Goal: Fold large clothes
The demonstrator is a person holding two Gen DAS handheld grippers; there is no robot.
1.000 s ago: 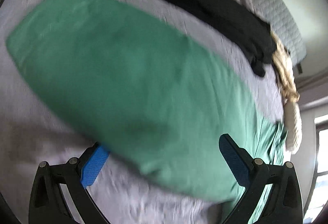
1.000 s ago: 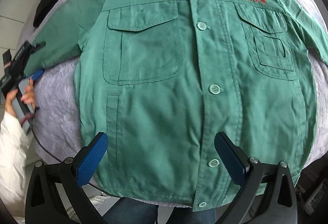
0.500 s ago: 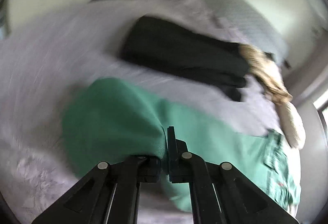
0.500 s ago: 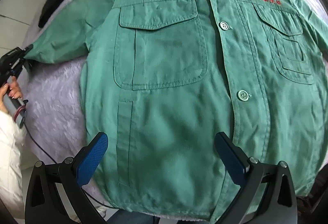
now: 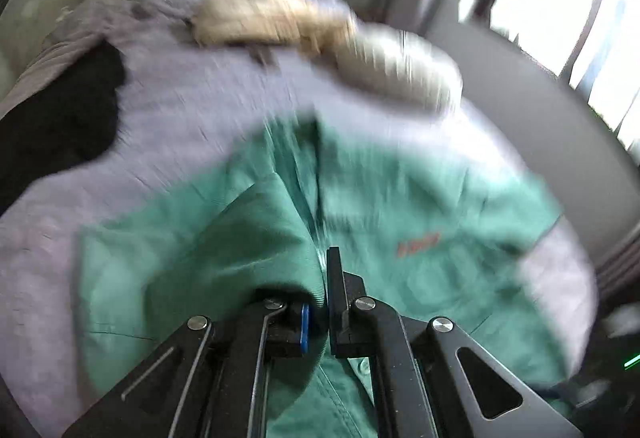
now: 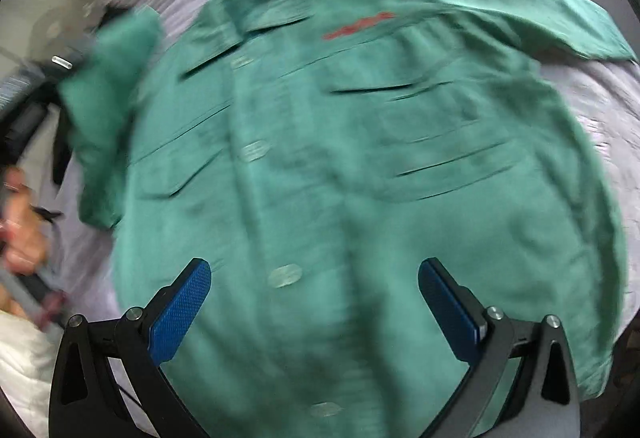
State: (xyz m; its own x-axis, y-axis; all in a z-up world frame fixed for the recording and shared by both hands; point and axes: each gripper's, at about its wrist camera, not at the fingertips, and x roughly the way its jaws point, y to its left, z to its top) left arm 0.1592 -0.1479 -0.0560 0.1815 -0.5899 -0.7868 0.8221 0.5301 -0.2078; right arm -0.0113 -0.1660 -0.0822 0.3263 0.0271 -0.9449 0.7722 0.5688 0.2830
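Green jacket (image 6: 360, 177) sleeve apparently pinched in left gripper (image 5: 318, 312), right gripper (image 6: 316, 302) jaws spread

One green jacket (image 6: 340, 197), two hand-held grippers (image 6: 314, 302)

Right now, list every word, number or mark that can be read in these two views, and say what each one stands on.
Red embroidery on the chest of the green jacket, above a pocket: blurred by motion in both views, not readable.
Buttons down the jacket's front: no lettering can be made out.
Blue pads of the right tool: textured pattern only, no text.
Nothing else in either view bears readable text.
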